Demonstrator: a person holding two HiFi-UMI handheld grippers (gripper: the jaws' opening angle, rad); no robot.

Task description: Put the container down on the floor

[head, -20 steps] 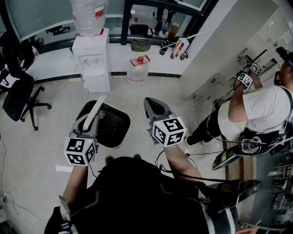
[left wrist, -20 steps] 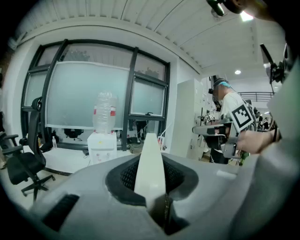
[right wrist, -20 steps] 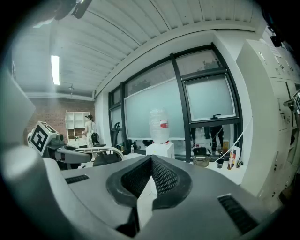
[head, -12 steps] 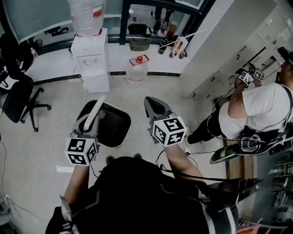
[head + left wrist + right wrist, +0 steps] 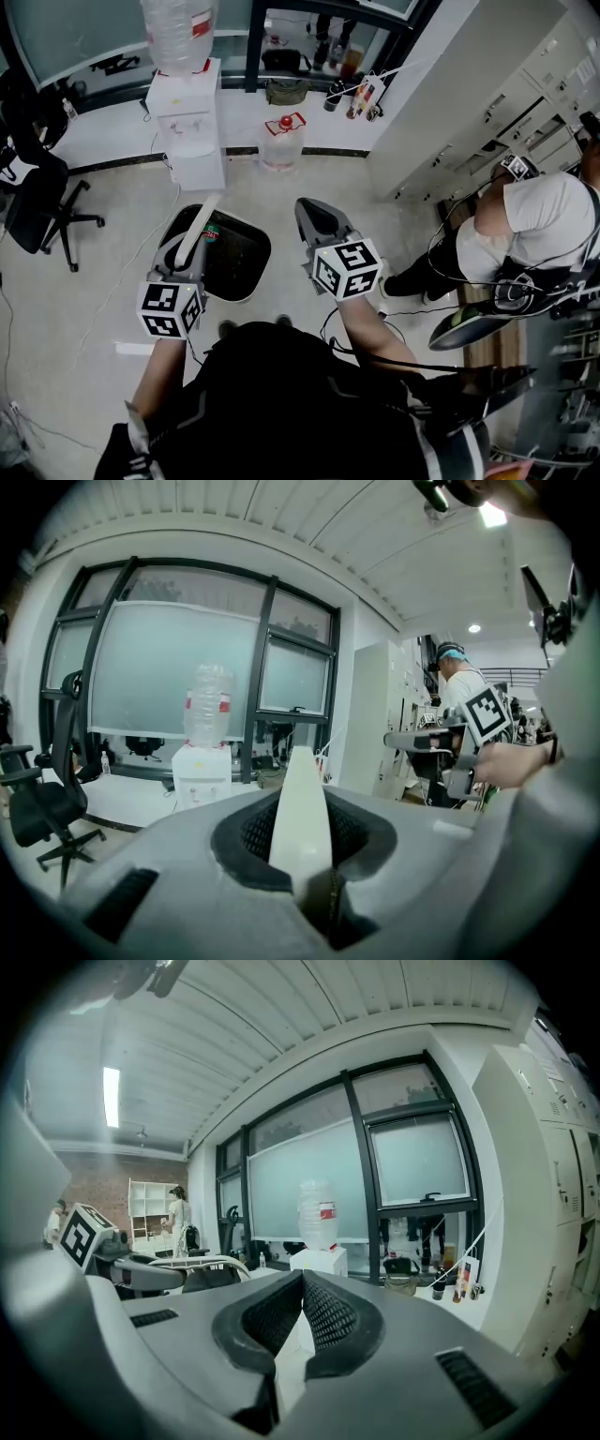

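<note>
Partly hidden: container (image 5: 236, 264) near rim, behind left gripper (image 5: 188, 250).

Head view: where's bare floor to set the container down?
Bare floor lies left of the container, between it and the office chair. A narrower strip runs toward the water dispenser. The right is crowded: another person by the lockers.

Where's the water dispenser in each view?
Head view: dispenser at top left, against the wall.
Left gripper view: dispenser left of centre, beyond the jaws.
Right gripper view: dispenser at centre, just above the jaws.
Shared landmark: the dark window frame behind it.
</note>
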